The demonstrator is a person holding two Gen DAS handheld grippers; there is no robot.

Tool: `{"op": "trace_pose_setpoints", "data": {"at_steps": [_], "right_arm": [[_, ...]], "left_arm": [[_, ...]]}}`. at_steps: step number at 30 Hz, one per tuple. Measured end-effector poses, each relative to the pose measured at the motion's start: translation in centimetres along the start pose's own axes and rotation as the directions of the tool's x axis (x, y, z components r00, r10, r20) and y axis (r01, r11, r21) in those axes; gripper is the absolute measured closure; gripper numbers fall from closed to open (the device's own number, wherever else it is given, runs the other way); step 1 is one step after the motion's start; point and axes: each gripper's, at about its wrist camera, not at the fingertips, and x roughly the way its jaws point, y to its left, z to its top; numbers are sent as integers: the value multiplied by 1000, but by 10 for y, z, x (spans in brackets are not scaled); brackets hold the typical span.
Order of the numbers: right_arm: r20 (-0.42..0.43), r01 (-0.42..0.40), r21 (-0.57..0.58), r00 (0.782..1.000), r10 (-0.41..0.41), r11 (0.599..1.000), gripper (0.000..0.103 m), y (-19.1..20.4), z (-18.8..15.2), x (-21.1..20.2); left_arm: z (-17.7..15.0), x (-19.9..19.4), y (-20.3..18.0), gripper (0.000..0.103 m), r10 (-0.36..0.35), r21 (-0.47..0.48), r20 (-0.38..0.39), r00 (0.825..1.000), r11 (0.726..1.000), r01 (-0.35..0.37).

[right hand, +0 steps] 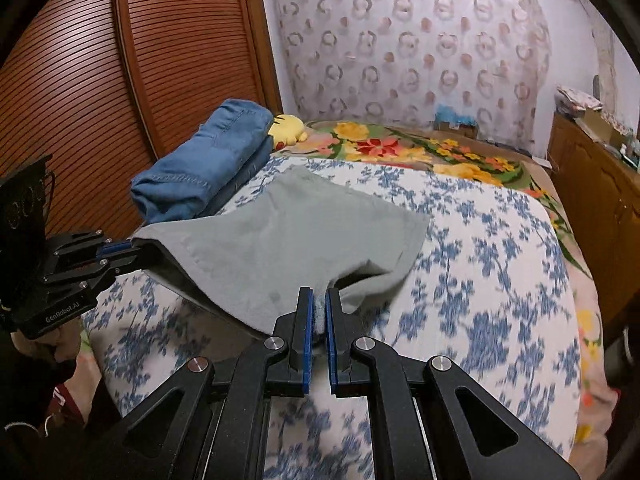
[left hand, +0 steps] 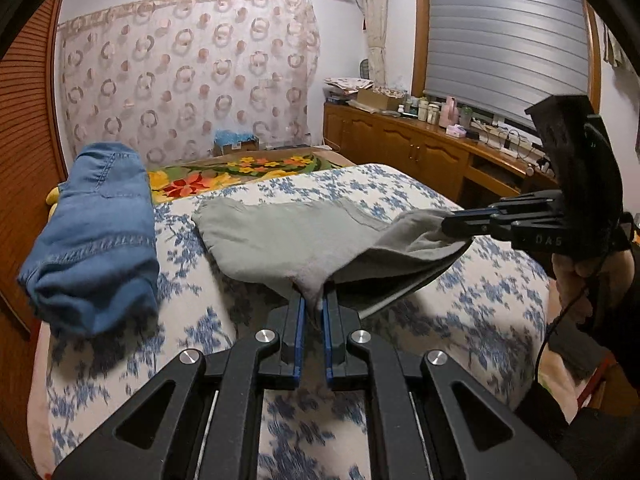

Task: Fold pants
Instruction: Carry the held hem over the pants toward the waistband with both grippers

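I had my left gripper (left hand: 314,304) and right gripper (right hand: 318,300) each clamped on a corner of the grey pants (left hand: 280,236), mid-fold near the bed's (left hand: 500,300) front edge; next, I judged, lay the edge down.

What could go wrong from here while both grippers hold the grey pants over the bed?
1. The left gripper and right gripper each pinch only a small bit of the grey pants; either corner might slip.
2. The folded jeans lie close beside; the fold could drag over them.
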Motion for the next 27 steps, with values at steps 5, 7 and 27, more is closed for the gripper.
{"op": "trace_pose_setpoints", "data": {"at_steps": [5, 7, 27], "right_arm": [[-12, -2, -1, 1000, 2, 1000, 97, 8, -19, -5], [-20, 1, -4, 1000, -1, 1000, 97, 13, -26, -5], [-116, 84, 40, 990, -79, 996, 84, 23, -70, 10]], "left_arm": [[-21, -3, -5, 95, -7, -12, -33, 999, 1000, 7], [-29, -3, -5, 95, -7, -13, -45, 999, 1000, 7], [-67, 19, -7, 95, 1, -41, -158, 987, 999, -7]]}}
